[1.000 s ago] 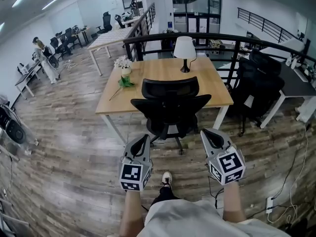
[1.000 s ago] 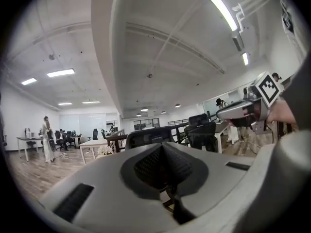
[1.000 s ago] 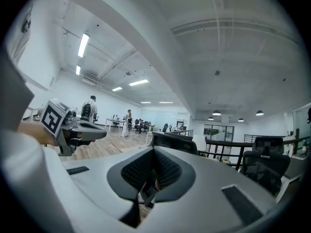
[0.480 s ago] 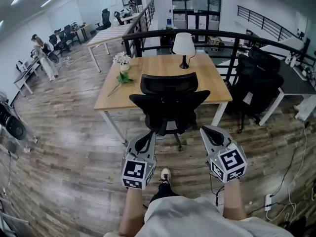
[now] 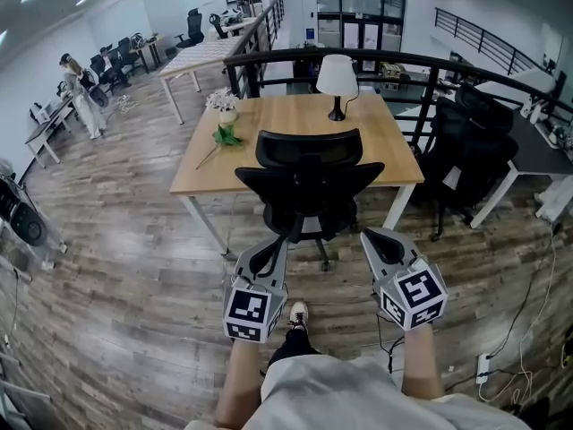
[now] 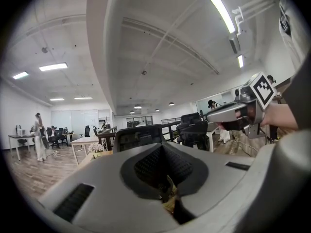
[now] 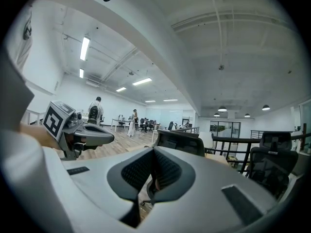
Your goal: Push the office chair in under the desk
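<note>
Although partly under the desk (image 5: 295,137), the office chair (image 5: 309,191) awaits pushing; left gripper (image 5: 262,262) and right gripper (image 5: 380,249) are closed, empty, untouching.

- I see a black chair (image 5: 309,186)
- the desk (image 5: 380,146): light wood top, white legs
- the lamp (image 5: 337,77): white shade, black stem
- my left gripper (image 5: 269,247) and right gripper (image 5: 372,238): grey, black-and-white markers

office chair (image 5: 309,186): just ahead of your grippers, black mesh back, matt black plastic frame
desk (image 5: 295,128): beyond the chair, smooth light wood top, white painted legs
floor (image 5: 134,267): under your grippers, grey-brown wood planks, slight sheen
left gripper (image 5: 269,247), right gripper (image 5: 371,240): matt grey plastic shells, black textured pads
</note>
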`<state>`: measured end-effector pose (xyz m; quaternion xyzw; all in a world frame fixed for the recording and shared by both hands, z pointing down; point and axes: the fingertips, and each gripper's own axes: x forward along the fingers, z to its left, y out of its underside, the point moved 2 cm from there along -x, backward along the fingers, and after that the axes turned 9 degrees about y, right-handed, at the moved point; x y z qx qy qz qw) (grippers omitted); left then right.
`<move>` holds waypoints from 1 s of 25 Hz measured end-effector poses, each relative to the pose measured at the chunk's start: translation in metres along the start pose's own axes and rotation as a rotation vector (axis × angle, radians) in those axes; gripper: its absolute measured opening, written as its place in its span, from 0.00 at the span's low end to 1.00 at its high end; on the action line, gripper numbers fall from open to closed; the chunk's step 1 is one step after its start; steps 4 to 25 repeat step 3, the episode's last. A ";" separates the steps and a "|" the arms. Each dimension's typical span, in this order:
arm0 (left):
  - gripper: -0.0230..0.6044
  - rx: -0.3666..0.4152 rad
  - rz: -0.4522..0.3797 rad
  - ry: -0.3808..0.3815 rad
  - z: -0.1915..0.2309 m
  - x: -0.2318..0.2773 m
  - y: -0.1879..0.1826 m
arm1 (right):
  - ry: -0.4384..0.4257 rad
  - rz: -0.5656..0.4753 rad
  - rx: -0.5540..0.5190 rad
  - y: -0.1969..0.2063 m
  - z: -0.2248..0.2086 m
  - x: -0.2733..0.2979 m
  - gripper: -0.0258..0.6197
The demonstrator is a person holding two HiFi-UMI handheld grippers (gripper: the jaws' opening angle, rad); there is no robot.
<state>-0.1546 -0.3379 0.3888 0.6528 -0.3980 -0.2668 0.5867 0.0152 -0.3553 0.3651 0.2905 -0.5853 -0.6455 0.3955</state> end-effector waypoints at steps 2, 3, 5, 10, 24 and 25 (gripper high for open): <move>0.05 0.000 0.003 -0.001 0.002 0.002 0.002 | -0.002 0.003 0.000 0.002 0.000 0.003 0.07; 0.05 -0.001 0.004 -0.001 0.002 0.003 0.003 | -0.003 0.004 0.000 0.004 0.000 0.004 0.07; 0.05 -0.001 0.004 -0.001 0.002 0.003 0.003 | -0.003 0.004 0.000 0.004 0.000 0.004 0.07; 0.05 -0.001 0.004 -0.001 0.002 0.003 0.003 | -0.003 0.004 0.000 0.004 0.000 0.004 0.07; 0.05 -0.001 0.004 -0.001 0.002 0.003 0.003 | -0.003 0.004 0.000 0.004 0.000 0.004 0.07; 0.05 -0.001 0.004 -0.001 0.002 0.003 0.003 | -0.003 0.004 0.000 0.004 0.000 0.004 0.07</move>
